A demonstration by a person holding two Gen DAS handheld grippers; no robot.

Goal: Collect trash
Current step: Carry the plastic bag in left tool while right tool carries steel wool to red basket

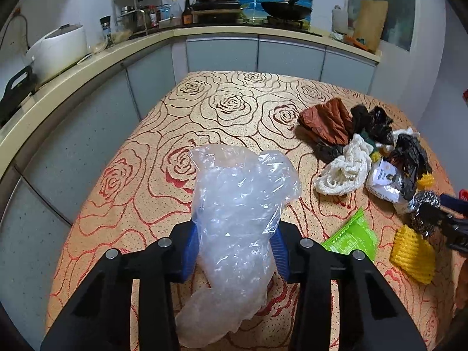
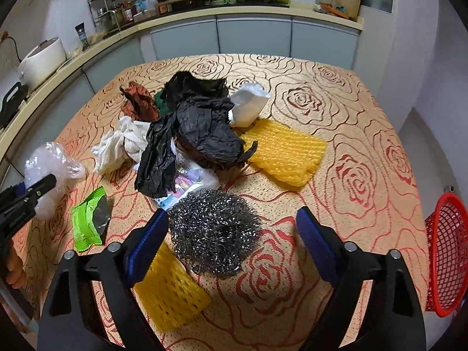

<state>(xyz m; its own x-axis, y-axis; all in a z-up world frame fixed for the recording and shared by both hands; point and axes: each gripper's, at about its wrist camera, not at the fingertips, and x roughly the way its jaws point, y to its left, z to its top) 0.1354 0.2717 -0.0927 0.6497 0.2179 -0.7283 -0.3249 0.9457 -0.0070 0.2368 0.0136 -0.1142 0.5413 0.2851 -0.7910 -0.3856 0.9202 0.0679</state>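
Red basket (image 2: 446, 251) beside table (image 2: 351, 134)

Home kitchen: wok (image 1: 285, 10) on stove, rice cooker (image 1: 60, 48), cabinets (image 1: 222, 54).

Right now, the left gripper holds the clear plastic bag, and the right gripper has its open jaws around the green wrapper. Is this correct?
Not quite. The right gripper has its open jaws around the steel wool scrubber, not the green wrapper, which lies apart nearer the other gripper; the right wrist view shows this. The left gripper does hold the clear plastic bag.
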